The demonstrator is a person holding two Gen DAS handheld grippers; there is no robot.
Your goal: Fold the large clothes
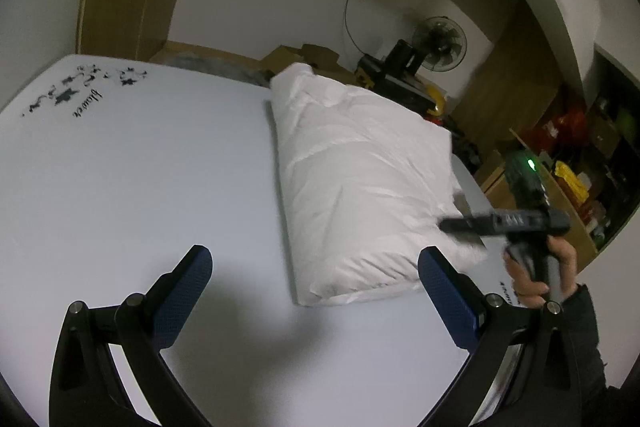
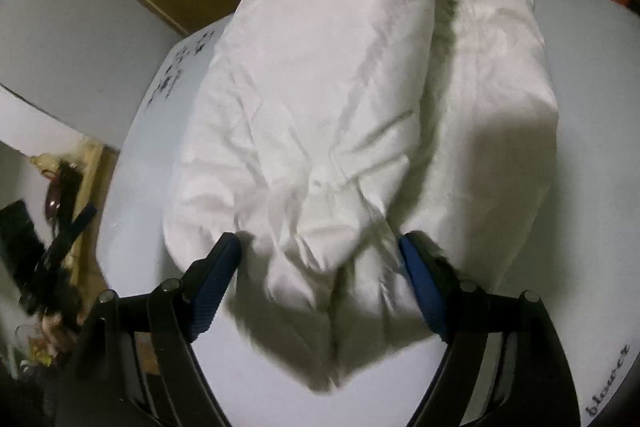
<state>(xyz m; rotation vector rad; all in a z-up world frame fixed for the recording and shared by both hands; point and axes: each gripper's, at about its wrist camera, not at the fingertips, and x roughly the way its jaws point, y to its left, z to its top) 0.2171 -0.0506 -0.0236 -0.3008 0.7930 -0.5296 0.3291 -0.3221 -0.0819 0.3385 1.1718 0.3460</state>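
White padded garment (image 2: 352, 99) on the pale table (image 1: 132, 179), bulky, already doubled over: one thick fold lying on top of a second layer, visible in the right wrist view. In the left wrist view, same garment (image 1: 360, 179) toward the right half of the table, far side, near the edge.

Left gripper (image 1: 316, 287): jaws spread wide, nothing between them, hovering over bare table just beside the garment's near edge. Right gripper (image 2: 320, 263): jaws apart, straddling the near end of the upper fold; blue pads (image 2: 416, 279) close to the fabric on either side, no pinch evident. Seen from the left wrist view, right gripper (image 1: 452, 225) blurred at the garment's right edge, held by a bare hand (image 1: 532, 275).

Step in hand, by judgement: taking hold of the near end of the top fold for a further fold or for tidying. For a clean result: close on both layers of the puffed edge, not surface cloth alone; take a deep bite, since the filling will likely spring and slip; bring the left gripper to the opposite corner so the fold lifts evenly; keep the bundle clear of the table's edge.

Hard to make out: sleeves, collar and zip mostly lost in white creases; a small dark detail near the far end unidentified. Underside of the garment hidden. Actual pad contact not determinable because of motion blur. Background clutter and standing fan (image 1: 440, 45) dim, outside the work area.
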